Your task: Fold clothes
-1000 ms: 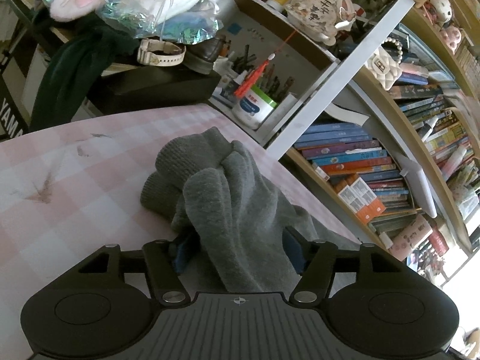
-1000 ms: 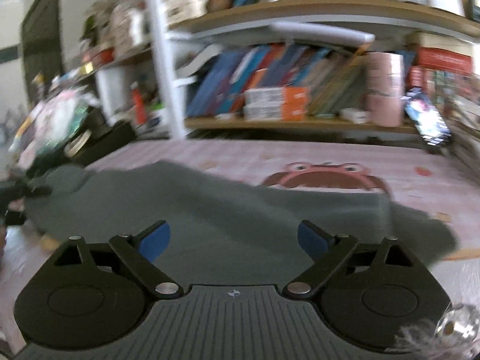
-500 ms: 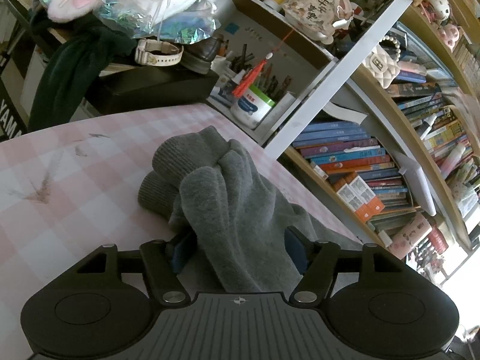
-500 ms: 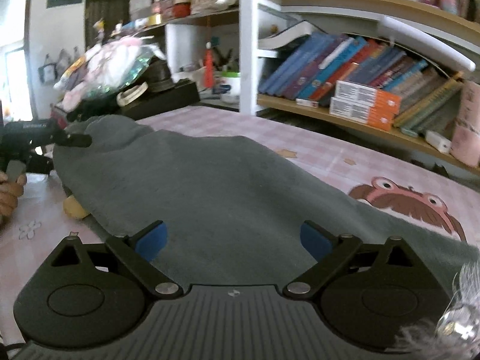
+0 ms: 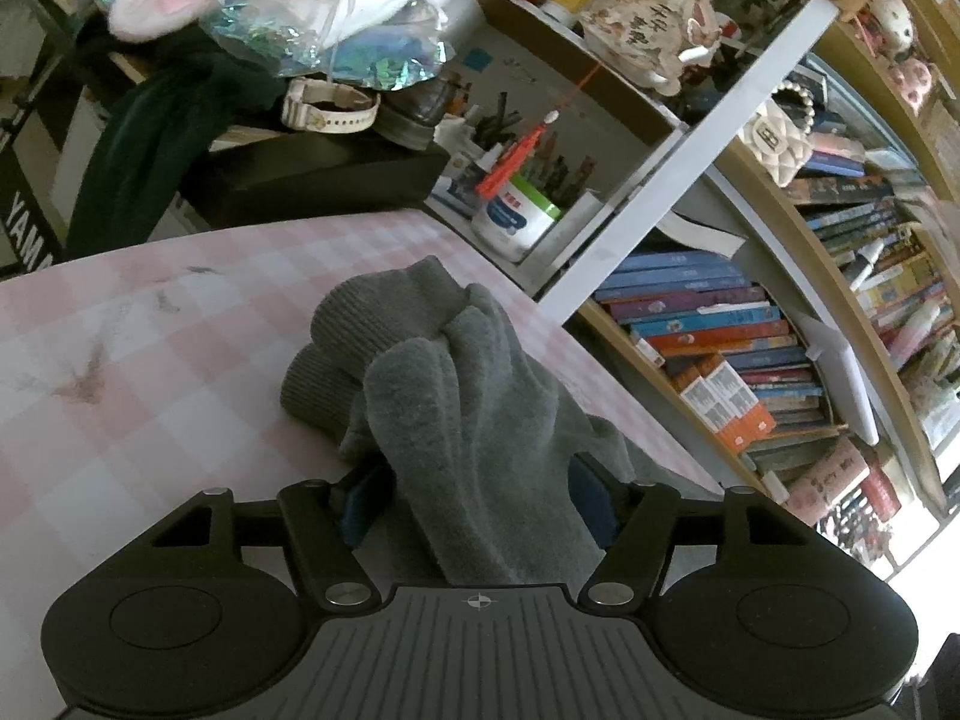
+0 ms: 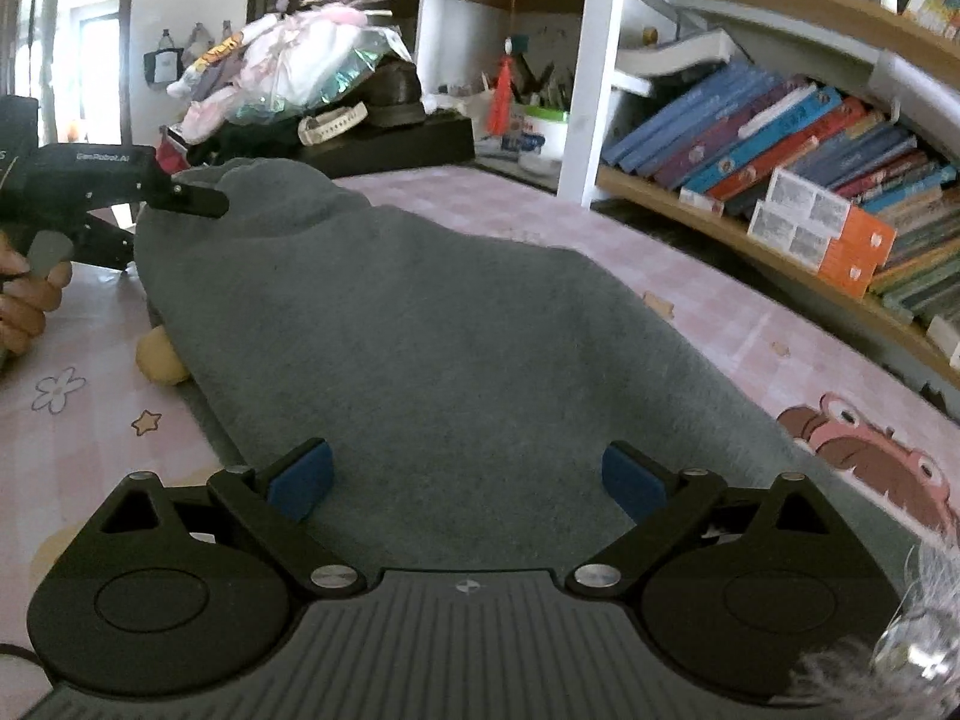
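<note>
A grey fleece garment [image 6: 450, 348] lies stretched along the pink checked tablecloth [image 6: 90, 450]. Its ribbed end [image 5: 384, 312] is bunched up and raised at the left. My left gripper [image 5: 474, 492] has that bunch between its blue pads, and its jaws are closing on the fabric. In the right wrist view the left gripper [image 6: 192, 201] holds this end off the table, with a person's hand [image 6: 24, 300] on its handle. My right gripper [image 6: 468, 477] hovers over the flat middle of the garment. Its jaws are wide open and grip nothing.
A bookshelf [image 6: 780, 180] full of books runs along the table's far edge. A black box [image 5: 300, 180] piled with bags, a watch and a shoe stands at the far corner beside a white jar [image 5: 510, 222]. A yellowish lump [image 6: 159, 354] pokes from under the garment.
My right gripper has swung and rolled toward the left along the garment, so the raised end and the left gripper have come into its view. The left gripper has stayed put.
</note>
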